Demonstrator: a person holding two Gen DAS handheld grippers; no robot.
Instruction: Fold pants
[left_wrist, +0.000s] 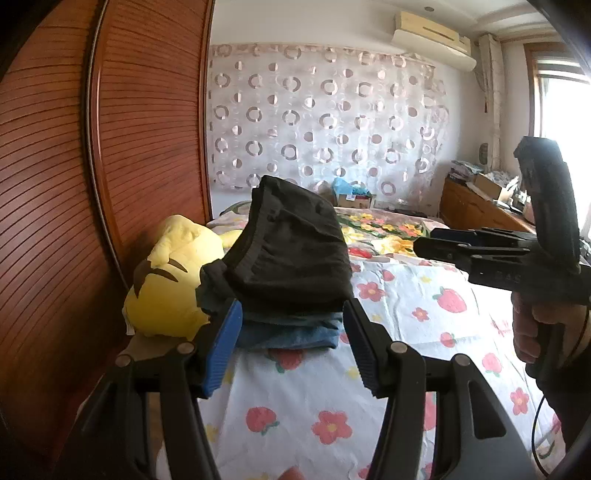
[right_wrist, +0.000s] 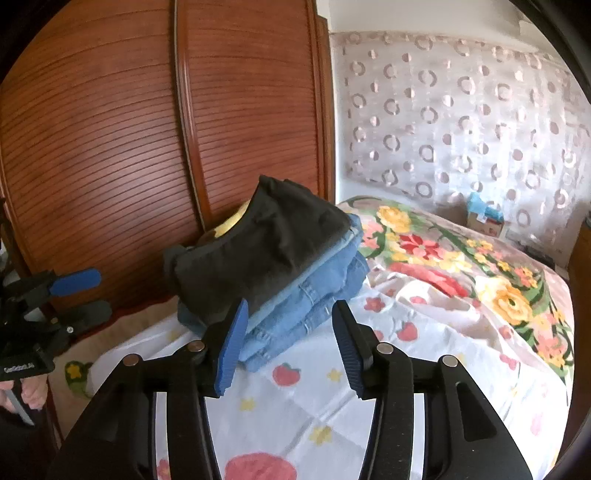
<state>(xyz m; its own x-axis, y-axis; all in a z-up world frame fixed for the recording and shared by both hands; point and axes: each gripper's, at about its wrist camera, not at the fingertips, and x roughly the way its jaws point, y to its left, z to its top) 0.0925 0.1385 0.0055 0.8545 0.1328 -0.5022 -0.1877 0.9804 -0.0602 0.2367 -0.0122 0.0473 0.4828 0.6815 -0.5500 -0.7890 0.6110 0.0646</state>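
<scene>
A bedroom: a bed under a white sheet printed with red strawberries and flowers (left_wrist: 406, 295) runs toward a sheer curtain patterned with rings (left_wrist: 325, 122), with a reddish-brown slatted wooden wardrobe (right_wrist: 129, 147) alongside and a bright floral blanket (right_wrist: 461, 258) spread over the far part of the mattress. The folded black pants with an elastic waistband (left_wrist: 291, 254) lie on top of a stack of folded blue denim jeans (right_wrist: 314, 295), which rests on the sheet close to the wardrobe; in the right wrist view the stack sits at about 11 o'clock from the gripper. A yellow plush toy with dark markings (left_wrist: 173, 280) lies touching the stack on its wardrobe side. The left gripper (left_wrist: 291, 332) has its blue-padded jaws spread wide, empty, just short of the near edge of the stack. The right gripper (right_wrist: 288, 332) is likewise spread apart and holds nothing, near the denim's lower corner. In the left wrist view the right gripper appears at 3 o'clock, well apart from the clothes, its handle in the person's hand (left_wrist: 532, 328).
</scene>
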